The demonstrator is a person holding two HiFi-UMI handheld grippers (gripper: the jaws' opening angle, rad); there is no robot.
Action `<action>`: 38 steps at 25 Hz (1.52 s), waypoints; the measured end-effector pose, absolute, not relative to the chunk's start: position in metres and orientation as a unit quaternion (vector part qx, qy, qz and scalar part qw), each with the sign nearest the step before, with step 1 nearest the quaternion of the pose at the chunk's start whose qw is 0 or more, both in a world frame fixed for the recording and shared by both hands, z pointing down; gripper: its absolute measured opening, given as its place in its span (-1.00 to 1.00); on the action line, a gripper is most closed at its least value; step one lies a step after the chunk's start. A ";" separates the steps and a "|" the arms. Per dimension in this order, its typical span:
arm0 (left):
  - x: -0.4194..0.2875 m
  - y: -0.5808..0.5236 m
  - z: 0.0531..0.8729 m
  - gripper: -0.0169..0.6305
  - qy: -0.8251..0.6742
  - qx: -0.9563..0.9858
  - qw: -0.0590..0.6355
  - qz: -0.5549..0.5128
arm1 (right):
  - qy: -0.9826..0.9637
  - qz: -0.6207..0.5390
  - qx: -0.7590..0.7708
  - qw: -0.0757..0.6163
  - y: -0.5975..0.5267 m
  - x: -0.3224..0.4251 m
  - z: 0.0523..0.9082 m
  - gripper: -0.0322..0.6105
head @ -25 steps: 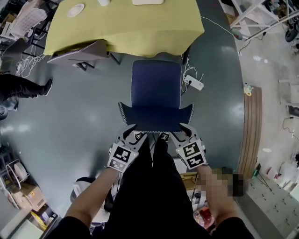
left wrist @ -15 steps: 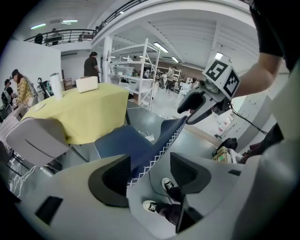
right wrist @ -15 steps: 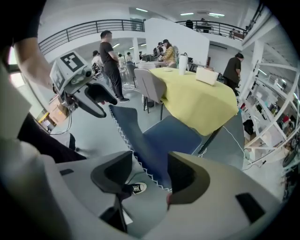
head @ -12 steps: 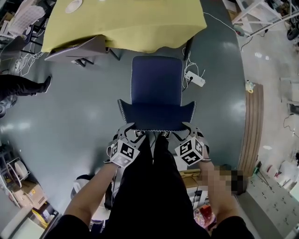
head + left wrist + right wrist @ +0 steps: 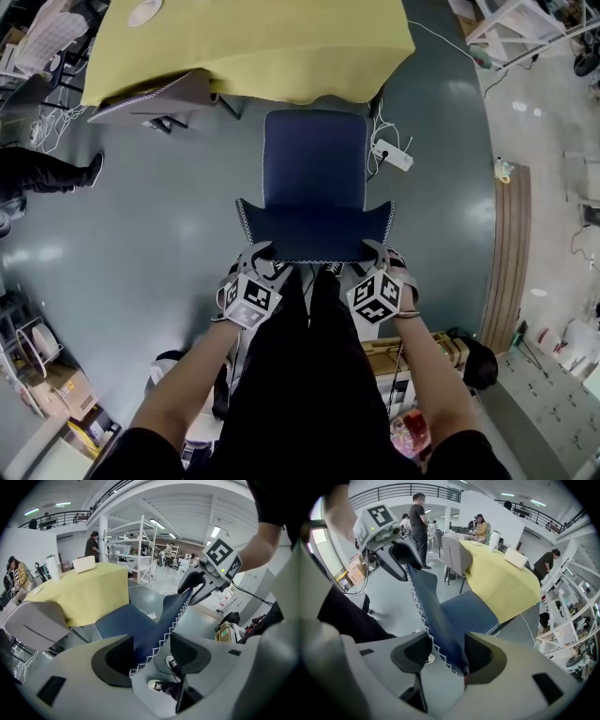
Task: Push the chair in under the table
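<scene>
- Well, one blue chair stood on the floor right in front of the bench. Its seat was out in the open, not under the bench.
- One bench was there. One yellow cloth covered its top and hung down its sides.
- One white plate lay on the cloth near the far left corner.
- One grey chair stood close against the bench's left corner.
- Two grippers were there, one in each hand. Both were at the top edge of the blue chair's back, one at each corner.
- The left gripper had just been opening its jaws, and they stood wide. The chair back's stitched top edge sat between them, but they did not squeeze it.
- The right gripper had just been opening its jaws too, and they also stood wide. The same top edge sat between them, close to one jaw, and was not squeezed.
- Two black-and-white shoes showed on the floor below the left gripper.
- One white power strip lay on the floor just to the right of the blue chair.
- One long wooden board lay on the floor well off to the right.
- The floor was dark grey and shiny.
- The room was a big bright hall with white shelves and a railing up high.
- Three people showed plainly in the right gripper view, and more stood small behind them.
</scene>
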State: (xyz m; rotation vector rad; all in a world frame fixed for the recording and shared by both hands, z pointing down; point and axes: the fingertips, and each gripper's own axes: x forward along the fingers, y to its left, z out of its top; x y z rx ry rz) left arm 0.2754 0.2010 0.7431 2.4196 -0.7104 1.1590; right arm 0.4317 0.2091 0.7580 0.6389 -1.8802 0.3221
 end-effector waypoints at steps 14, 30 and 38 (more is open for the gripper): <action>0.286 0.194 0.740 -0.20 -0.262 0.867 0.164 0.391 | -0.800 0.121 0.262 0.526 0.202 0.440 0.757 -0.35; 0.307 0.152 0.744 -0.21 -0.286 0.858 0.170 0.392 | -0.806 0.110 0.246 0.526 0.153 0.461 0.758 -0.37; 0.306 0.128 0.744 -0.21 -0.300 0.852 0.173 0.393 | -0.808 0.106 0.236 0.529 0.127 0.460 0.759 -0.38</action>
